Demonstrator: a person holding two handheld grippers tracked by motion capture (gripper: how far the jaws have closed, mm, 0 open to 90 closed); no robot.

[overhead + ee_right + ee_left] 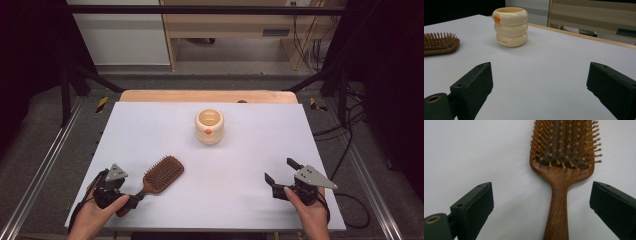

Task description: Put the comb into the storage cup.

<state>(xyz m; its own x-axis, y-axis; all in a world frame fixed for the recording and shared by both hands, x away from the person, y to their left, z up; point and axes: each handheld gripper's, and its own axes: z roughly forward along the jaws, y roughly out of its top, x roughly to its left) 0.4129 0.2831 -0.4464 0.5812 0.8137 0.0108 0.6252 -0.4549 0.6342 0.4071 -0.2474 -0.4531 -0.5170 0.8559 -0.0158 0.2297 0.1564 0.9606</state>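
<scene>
A wooden paddle hairbrush (162,174) lies bristles up at the front left of the white table (240,155). My left gripper (132,200) sits at its handle end. In the left gripper view the brush handle (557,210) runs up between the wide jaws of that gripper (541,195), which stands open with neither pad touching the wood. A cream, ringed cup (209,126) with an orange mark stands upright at mid-table, towards the back. My right gripper (281,171) rests open at the front right with nothing between its jaws. In its own view, the right gripper (540,75) faces the cup (510,26) and the hairbrush head (439,43).
The white board lies on a wooden tabletop whose far edge (207,96) shows behind it. Metal frame rails (45,160) run along both sides, and cables (350,130) trail on the floor at the right. Bare white surface stretches between the two grippers.
</scene>
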